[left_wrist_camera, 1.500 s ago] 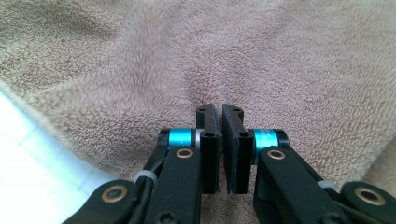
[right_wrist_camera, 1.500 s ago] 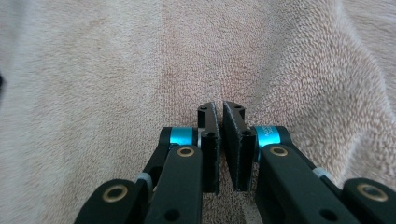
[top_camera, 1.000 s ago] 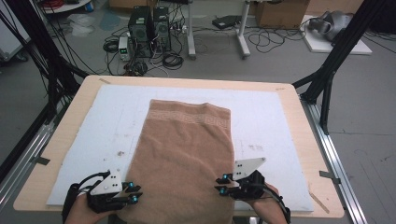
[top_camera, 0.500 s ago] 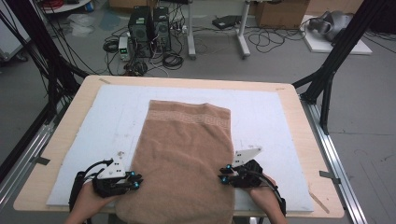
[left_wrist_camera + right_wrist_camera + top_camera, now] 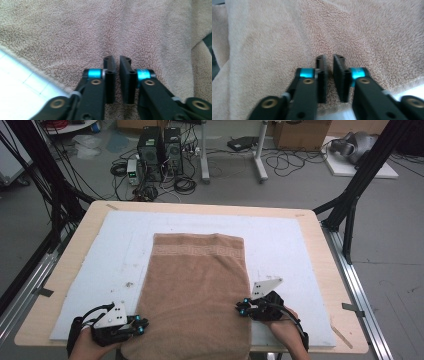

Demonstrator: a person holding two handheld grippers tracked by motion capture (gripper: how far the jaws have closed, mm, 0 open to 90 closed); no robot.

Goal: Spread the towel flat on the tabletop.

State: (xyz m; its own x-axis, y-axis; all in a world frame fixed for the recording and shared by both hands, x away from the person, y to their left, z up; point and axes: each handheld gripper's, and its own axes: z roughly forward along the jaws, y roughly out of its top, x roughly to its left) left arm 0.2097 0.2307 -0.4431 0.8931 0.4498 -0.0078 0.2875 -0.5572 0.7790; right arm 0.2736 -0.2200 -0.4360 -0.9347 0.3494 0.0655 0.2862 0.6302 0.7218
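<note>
A tan towel (image 5: pixel 200 285) lies lengthwise on the white mat (image 5: pixel 300 245), its near end hanging over the table's front edge. My left gripper (image 5: pixel 142 324) sits at the towel's near left edge, and my right gripper (image 5: pixel 240 308) at its near right edge. In the left gripper view the left gripper (image 5: pixel 117 58) has its jaws almost together on a pinch of towel (image 5: pixel 75 30), which puckers toward the tips; these jaws have just been opening slightly. In the right gripper view the right gripper (image 5: pixel 329 57) has just been closing and nips a fold of towel (image 5: pixel 362 30).
The mat covers most of the wooden table (image 5: pixel 320 227). Black frame legs (image 5: pixel 355 200) stand at the table's right and left. Computers and cables (image 5: pixel 160 150) lie on the floor behind. Bare mat lies on both sides of the towel.
Both grippers have sunk lower and moved in onto the towel's side edges. Their jaws have come nearly together on the fabric.
</note>
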